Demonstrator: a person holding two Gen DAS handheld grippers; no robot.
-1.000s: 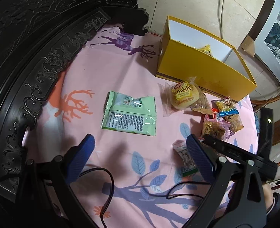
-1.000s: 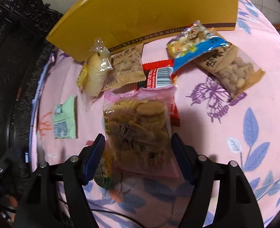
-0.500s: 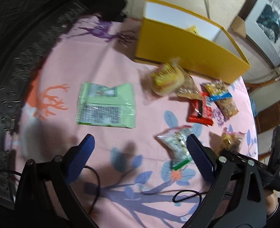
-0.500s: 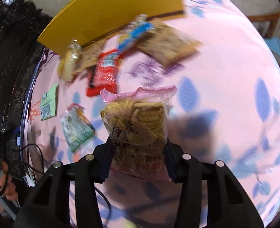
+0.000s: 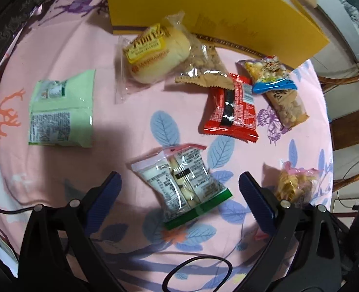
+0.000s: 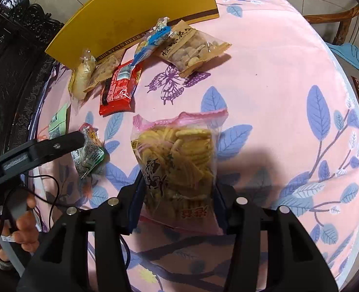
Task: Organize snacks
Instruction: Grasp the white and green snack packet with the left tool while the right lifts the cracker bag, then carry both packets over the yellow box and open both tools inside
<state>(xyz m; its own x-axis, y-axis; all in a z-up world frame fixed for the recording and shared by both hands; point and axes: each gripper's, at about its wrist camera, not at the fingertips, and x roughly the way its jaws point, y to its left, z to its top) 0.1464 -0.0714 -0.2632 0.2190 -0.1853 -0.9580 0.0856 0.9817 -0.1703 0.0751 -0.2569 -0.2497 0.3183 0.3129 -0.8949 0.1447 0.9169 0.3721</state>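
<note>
My right gripper (image 6: 178, 185) has a clear pink-topped bag of yellow crackers (image 6: 177, 150) between its pads, which press on its sides; the jaws are opening slightly. The same bag (image 5: 293, 185) shows at the right edge of the left wrist view. My left gripper (image 5: 179, 180) is open, tilted steeply down over a clear packet with a green edge (image 5: 182, 187) that lies on the pink cloth between its fingers, untouched. A yellow box (image 5: 216, 7) stands at the far side of the table.
In front of the box lie a wrapped bun (image 5: 152, 53), a brown nut packet (image 5: 203, 65), a red packet (image 5: 230, 109), a blue-and-yellow packet (image 5: 269, 73) and another nut bag (image 5: 286, 104). A pale green packet (image 5: 60, 112) lies to the left. Dark carved furniture (image 6: 14, 48) borders the table's left side.
My right gripper closed on the cracker bag and drew it back from the pile. My left gripper swung right and lower, from over the green packet to over the clear green-edged packet.
</note>
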